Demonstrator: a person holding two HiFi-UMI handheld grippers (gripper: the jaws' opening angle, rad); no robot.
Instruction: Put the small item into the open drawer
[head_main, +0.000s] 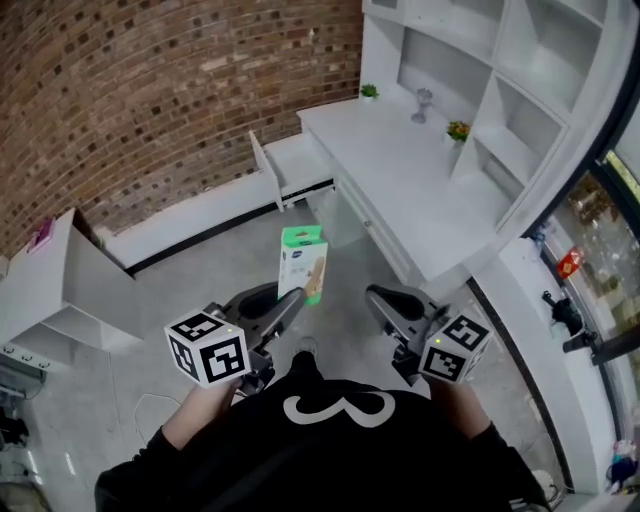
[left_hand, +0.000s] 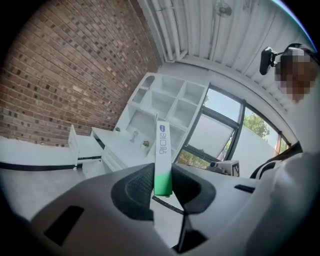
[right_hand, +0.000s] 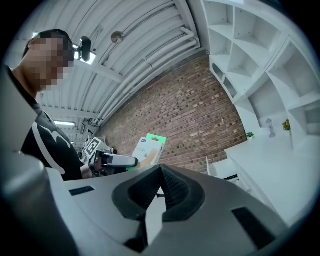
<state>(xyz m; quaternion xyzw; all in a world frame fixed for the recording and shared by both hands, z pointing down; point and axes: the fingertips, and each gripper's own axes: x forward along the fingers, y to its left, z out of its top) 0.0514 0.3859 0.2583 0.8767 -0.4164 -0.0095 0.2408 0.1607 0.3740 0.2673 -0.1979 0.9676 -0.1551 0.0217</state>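
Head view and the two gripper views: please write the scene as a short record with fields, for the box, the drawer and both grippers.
held item: green and white box, upright
left gripper: shut on the lower end of the box
right gripper: jaws together, nothing between them
drawer: pulled open at the end of the white desk, well apart from the box
task state: box not yet in the drawer

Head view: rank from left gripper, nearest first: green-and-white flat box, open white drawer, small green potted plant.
1. green-and-white flat box, clamped in the left gripper
2. open white drawer, ahead, by the brick wall
3. small green potted plant, far corner of the white desk
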